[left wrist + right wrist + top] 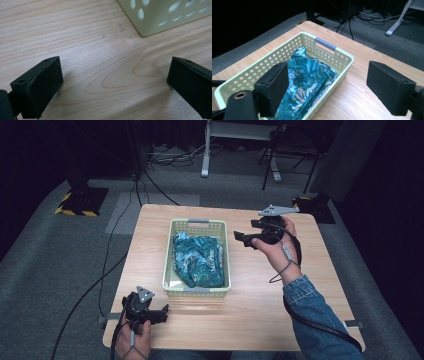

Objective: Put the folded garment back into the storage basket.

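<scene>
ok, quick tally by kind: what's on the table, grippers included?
Baskets: 1, pale green basket, perforated
Cloths: 1, teal patterned cloth, inside the basket
Grippers: 2, left gripper and right gripper, both open, holding nothing
Total: 4

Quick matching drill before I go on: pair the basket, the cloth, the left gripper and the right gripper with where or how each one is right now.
Things:
1. basket
2. cloth
3. left gripper
4. right gripper

Places or states:
A. bunched up inside the basket, teal with a flower print
B. open and empty, low over the table's near left corner
C. pale green with holes, standing mid-table
D. open and empty, raised beside the basket, aimed toward it

Pairs: 1-C, 2-A, 3-B, 4-D
</scene>
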`<state>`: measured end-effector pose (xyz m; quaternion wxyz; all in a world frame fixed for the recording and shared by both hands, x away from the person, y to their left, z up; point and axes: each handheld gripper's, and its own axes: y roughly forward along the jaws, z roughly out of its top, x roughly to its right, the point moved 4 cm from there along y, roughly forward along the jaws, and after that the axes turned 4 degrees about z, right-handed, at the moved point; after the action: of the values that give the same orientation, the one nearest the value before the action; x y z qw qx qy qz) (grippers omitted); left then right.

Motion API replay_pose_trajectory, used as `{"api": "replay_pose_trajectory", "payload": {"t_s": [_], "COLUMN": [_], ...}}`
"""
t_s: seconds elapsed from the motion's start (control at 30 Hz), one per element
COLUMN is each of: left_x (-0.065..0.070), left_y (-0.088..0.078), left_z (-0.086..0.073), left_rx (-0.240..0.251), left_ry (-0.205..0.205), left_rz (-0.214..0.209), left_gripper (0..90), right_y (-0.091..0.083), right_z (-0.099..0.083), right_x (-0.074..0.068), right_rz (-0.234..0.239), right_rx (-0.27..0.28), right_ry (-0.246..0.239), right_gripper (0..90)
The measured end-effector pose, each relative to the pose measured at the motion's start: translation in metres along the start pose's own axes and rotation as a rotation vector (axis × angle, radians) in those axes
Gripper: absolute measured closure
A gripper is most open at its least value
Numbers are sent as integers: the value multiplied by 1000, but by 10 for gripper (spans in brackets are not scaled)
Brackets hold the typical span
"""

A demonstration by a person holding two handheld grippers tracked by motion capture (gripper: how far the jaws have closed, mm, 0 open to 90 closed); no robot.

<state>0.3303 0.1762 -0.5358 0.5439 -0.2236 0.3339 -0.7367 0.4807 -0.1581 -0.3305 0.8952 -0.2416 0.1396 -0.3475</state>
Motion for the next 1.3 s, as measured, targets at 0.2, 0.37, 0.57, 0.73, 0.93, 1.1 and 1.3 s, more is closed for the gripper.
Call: {"api": "replay_pose_trajectory", "payload": {"t_s": [0.2, 0.37, 0.57, 0.73, 0.93, 1.1, 1.3], "left_x": [0, 0, 0, 0, 0, 0, 0], "left_y": [0, 0, 0, 0, 0, 0, 0], "left_z": [0, 0, 0, 0, 0, 0, 0], "left_rx": [0, 0, 0, 0, 0, 0, 0], "left_ry": [0, 0, 0, 0, 0, 0, 0], "left_rz": [0, 0, 0, 0, 0, 0, 0], "left_gripper": [3, 3, 3, 3, 3, 3, 3], "right_y": [-10, -19, -27, -35, -42, -48, -57], "right_z": [-2, -7, -12, -15, -19, -25, -30], "right_x": [7, 14, 23, 30, 36, 41, 50], "right_rz": [-6, -15, -25, -32, -33, -40, -55], "right_rx": [5, 6, 10, 19, 24, 20, 27], "right_ry": [1, 6, 11, 11, 15, 19, 30], "right_gripper": [181, 180, 178, 171, 163, 161, 158]}}
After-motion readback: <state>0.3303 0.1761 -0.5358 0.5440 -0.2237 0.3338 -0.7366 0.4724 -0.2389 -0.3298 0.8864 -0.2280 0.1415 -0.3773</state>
